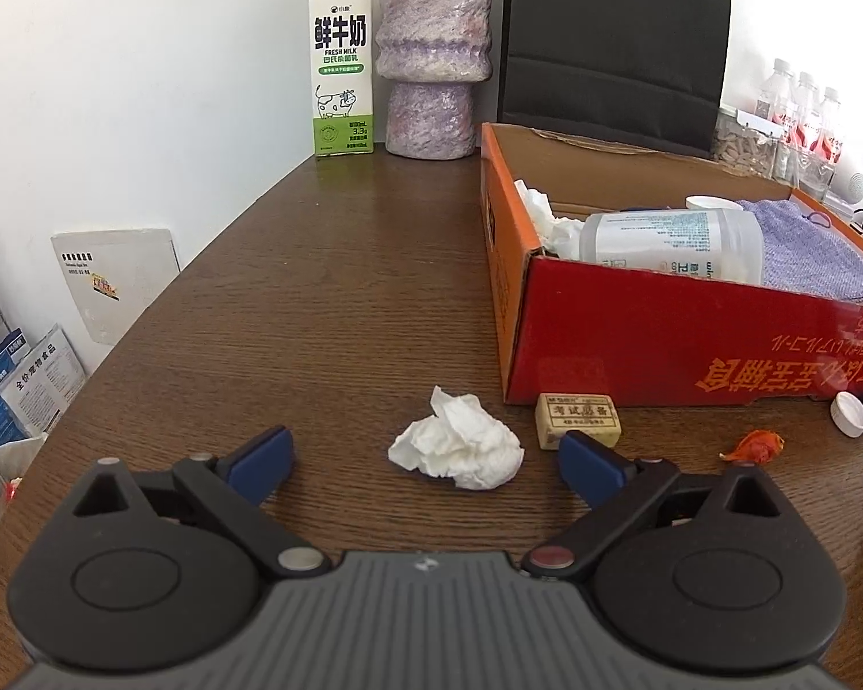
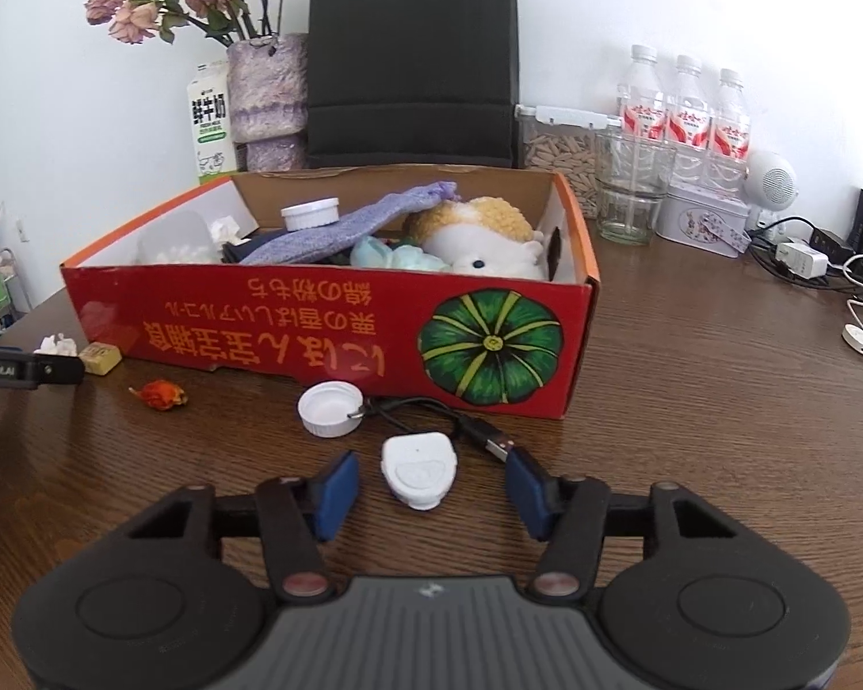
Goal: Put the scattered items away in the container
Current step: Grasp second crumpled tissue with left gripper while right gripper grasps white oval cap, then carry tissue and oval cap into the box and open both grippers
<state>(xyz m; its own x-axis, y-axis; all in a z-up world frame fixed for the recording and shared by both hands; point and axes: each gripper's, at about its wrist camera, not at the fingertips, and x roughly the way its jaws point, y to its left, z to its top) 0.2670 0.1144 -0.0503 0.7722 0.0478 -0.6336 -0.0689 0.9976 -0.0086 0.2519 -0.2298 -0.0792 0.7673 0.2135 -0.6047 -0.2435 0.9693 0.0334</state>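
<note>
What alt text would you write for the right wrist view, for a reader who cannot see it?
An open hand-held gripper hovers around a small white device on a wooden table. Behind it, a white cap, a black cable and an orange scrap lie before a red box holding a plush toy and purple cloth.

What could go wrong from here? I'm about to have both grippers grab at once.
The right gripper brackets the white device, but the black cable lies just beyond and might snag. The left gripper, open around the crumpled tissue, has the eraser by its right finger and might nudge it.
</note>
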